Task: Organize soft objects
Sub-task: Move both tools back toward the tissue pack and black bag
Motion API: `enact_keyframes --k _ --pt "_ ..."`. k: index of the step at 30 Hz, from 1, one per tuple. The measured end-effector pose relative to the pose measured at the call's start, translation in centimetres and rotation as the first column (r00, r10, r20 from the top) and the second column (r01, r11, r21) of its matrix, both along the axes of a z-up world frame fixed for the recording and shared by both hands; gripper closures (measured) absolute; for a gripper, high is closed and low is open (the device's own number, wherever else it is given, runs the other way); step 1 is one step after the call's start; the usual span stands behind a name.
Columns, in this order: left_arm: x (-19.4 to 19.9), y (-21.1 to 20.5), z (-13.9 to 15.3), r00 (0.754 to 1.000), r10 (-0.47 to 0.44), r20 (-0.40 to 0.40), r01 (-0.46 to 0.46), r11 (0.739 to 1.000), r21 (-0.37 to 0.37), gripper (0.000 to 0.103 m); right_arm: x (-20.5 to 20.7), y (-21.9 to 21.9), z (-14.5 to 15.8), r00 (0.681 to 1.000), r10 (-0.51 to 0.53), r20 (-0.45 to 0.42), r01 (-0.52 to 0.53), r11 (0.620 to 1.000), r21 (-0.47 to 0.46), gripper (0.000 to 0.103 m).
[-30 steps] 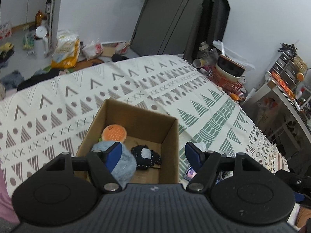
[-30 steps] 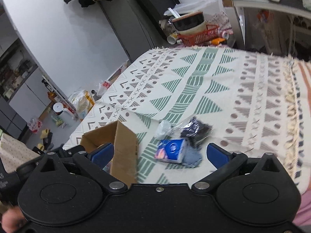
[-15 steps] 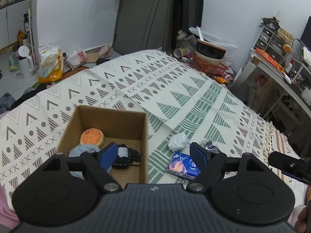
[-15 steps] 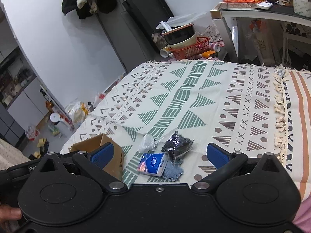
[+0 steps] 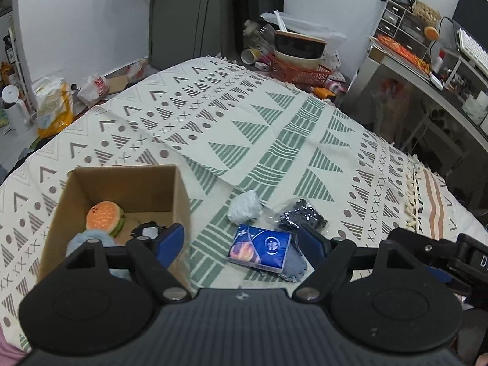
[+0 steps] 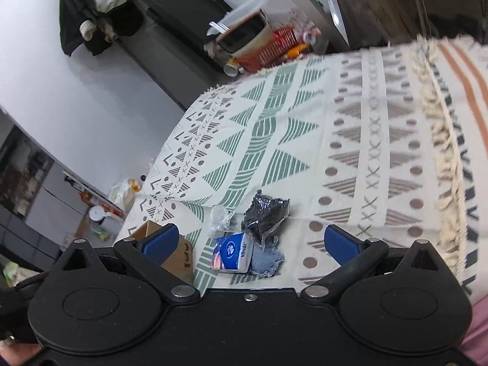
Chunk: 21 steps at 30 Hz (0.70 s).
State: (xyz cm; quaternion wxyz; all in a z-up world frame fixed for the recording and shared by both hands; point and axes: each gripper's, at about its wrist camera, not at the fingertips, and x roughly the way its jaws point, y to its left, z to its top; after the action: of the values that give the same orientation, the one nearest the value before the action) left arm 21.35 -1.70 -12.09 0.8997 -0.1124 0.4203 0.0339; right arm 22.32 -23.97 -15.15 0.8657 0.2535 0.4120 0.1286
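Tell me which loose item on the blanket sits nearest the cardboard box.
The crumpled clear plastic wrap; the blue tissue pack and black bag lie farther right.

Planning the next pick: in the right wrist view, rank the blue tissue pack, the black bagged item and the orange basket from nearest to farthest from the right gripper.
1. Blue tissue pack, just ahead between the open fingers.
2. Black bagged item, behind the pack.
3. Orange basket, on the floor past the bed's far end.

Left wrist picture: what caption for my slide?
Open left gripper above a tissue pack, beside a cardboard box holding a burger plush.
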Motion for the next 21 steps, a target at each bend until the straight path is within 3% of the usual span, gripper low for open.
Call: enact_keyframes --k 4,12,21 --pt "1.3 -1.0 -0.9 1.000 -0.007 -0.026 0.007 1.000 -0.002 0.023 0.4 -0.8 -0.9 0.999 -0.024 -0.021 0.025 0.998 0.054 0.004" --pt "3.8 -1.8 -2.7 0.996 0.003 -0.085 -0.004 1.000 -0.017 0.026 2.1 -1.5 -2.5 0.998 -0.021 -0.066 0.029 0.992 0.125 0.027" --pt "5.4 -3.2 -6.2 0.987 -0.064 -0.147 0.066 0.998 0.006 0.025 4.0 -1.7 -4.7 0.992 0.006 -0.126 0.017 0.984 0.177 0.033"
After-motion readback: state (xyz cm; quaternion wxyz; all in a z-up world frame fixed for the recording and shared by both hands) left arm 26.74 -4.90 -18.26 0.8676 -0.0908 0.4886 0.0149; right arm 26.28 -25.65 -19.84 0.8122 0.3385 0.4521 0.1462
